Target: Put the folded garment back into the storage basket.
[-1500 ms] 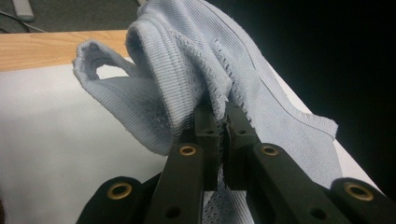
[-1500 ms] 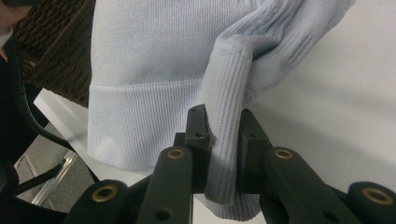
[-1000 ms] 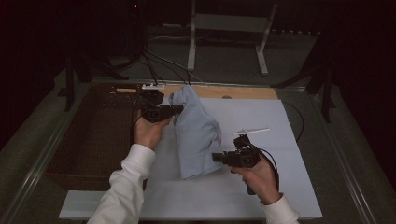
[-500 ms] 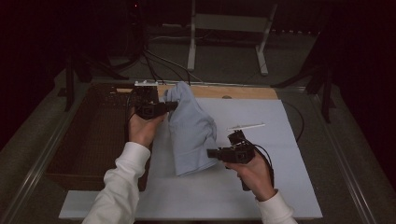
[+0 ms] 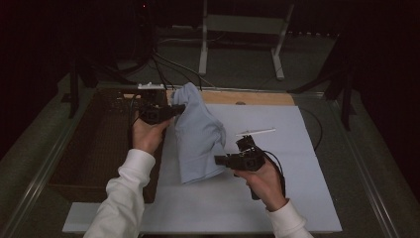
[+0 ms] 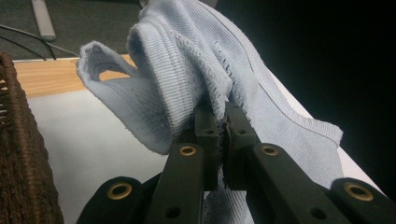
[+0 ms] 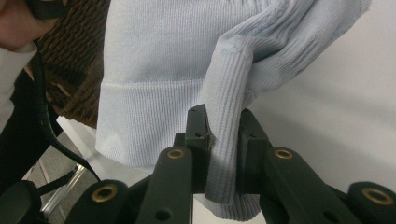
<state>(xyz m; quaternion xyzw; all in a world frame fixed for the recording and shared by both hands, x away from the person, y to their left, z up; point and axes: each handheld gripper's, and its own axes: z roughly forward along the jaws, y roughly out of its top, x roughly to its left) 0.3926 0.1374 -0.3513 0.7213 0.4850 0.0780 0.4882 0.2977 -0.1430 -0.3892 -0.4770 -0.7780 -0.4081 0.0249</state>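
White worktop carries a pale blue knit garment, left tongs clenched at its 12 o'clock, right tongs pinching its ribbed cuff; wicker basket edges the left gripper view.

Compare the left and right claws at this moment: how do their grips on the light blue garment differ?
The left claw pinches a thin bunched edge of the light blue garment, its jaws nearly touching; the right claw clamps a thicker ribbed fold, jaws wider apart. In the high view, the left sits farther back beside the wicker basket, the right nearer. Both are shut on it.
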